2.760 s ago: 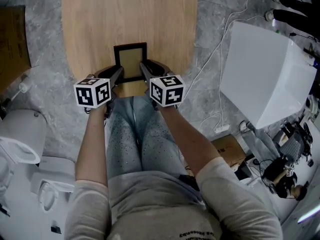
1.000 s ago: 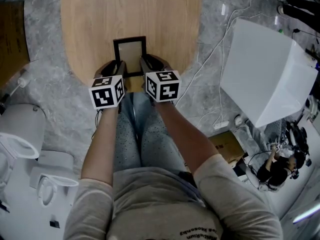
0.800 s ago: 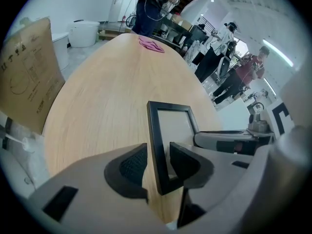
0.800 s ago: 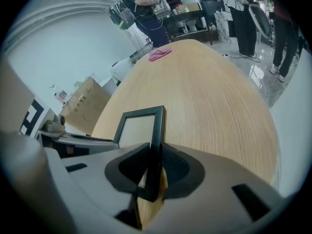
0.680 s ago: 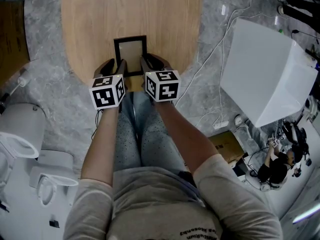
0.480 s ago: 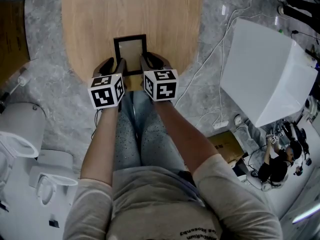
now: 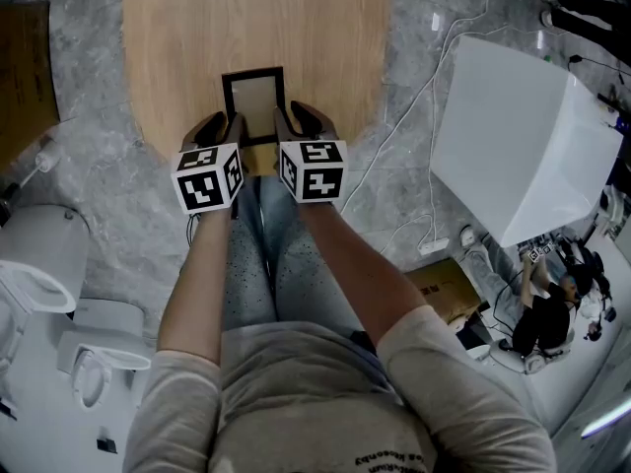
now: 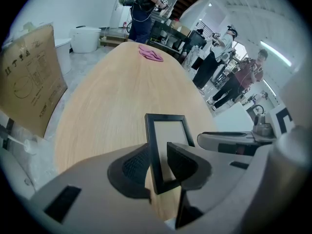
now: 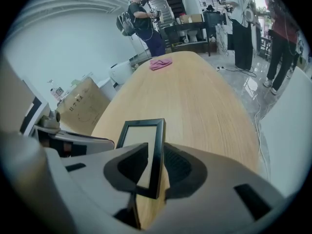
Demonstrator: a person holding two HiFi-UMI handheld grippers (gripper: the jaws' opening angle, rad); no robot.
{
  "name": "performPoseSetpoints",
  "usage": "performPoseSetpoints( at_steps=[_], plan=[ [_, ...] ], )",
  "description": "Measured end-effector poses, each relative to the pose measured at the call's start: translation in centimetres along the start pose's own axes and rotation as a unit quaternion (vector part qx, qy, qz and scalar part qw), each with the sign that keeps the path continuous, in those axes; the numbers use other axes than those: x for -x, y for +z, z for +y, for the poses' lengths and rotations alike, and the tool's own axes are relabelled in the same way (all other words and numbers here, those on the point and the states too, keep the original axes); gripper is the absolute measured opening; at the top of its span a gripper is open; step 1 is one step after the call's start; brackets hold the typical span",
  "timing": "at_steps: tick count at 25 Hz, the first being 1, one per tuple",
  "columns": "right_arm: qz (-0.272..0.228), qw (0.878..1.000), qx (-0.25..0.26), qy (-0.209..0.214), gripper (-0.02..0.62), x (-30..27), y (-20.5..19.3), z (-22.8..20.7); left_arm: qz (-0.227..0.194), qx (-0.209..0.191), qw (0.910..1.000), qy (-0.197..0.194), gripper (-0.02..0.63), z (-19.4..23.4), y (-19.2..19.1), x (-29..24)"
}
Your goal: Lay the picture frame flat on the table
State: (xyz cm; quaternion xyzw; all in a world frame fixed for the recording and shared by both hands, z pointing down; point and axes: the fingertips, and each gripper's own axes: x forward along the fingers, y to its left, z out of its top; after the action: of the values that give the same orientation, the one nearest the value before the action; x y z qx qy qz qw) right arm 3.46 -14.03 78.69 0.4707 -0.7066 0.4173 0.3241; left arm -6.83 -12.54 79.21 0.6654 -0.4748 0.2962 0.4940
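The picture frame [image 7: 254,101], black-edged with a pale beige panel, is at the near end of the wooden table [image 7: 256,18]. It is tilted with its top away from me. My left gripper [image 7: 225,126] has the frame's left bar between its jaws, which have just been closing. In the left gripper view [image 8: 157,152] the pads sit against that bar of the frame [image 8: 168,130]. My right gripper [image 7: 299,121] holds the right bar, its jaws having just been opening slightly. In the right gripper view [image 9: 156,150] the pads hug the frame's [image 9: 141,133] edge.
A large white box [image 7: 523,136] stands on the floor at right, with cables [image 7: 424,97] beside the table. A cardboard box [image 8: 29,87] leans at left. A pink cloth [image 9: 161,63] lies at the table's far end. People stand beyond it.
Over the last second the frame and both grippers stay almost where they were. The right gripper's marker cube has edged slightly left, toward the left one.
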Motion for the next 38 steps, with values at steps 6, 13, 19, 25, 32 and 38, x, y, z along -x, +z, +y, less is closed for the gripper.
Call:
performPoseSetpoints(
  at_steps=[6, 13, 19, 25, 32, 38],
  plan=[
    [-0.019, 1.0, 0.007, -0.002, 0.094, 2.0, 1.8, 0.3, -0.014, -0.006, 0.9999, -0.001, 0.064, -1.1, 1.3, 1.8],
    [-0.042, 0.999, 0.022, 0.011, 0.037, 5.6, 4.3, 2.2, -0.032, -0.031, 0.999, -0.006, 0.009, -3.0, 3.0, 5.6],
    [-0.065, 0.997, 0.03, 0.024, 0.011, 9.1, 6.8, 3.6, -0.068, -0.058, 0.9959, -0.006, 0.008, -5.4, 5.8, 9.0],
    [-0.086, 0.995, 0.042, 0.026, 0.011, 13.7, 8.0, 4.5, -0.109, -0.085, 0.9904, -0.004, 0.008, -7.8, 7.7, 13.7],
    [-0.143, 0.988, 0.05, 0.034, 0.011, 19.8, 10.8, 6.0, -0.172, -0.104, 0.9795, 0.004, 0.008, -9.4, 10.1, 19.4],
    [-0.186, 0.98, 0.066, 0.037, 0.011, 24.4, 12.5, 6.6, -0.214, -0.101, 0.9716, -0.003, 0.008, -11.9, 10.8, 23.6]
  ],
)
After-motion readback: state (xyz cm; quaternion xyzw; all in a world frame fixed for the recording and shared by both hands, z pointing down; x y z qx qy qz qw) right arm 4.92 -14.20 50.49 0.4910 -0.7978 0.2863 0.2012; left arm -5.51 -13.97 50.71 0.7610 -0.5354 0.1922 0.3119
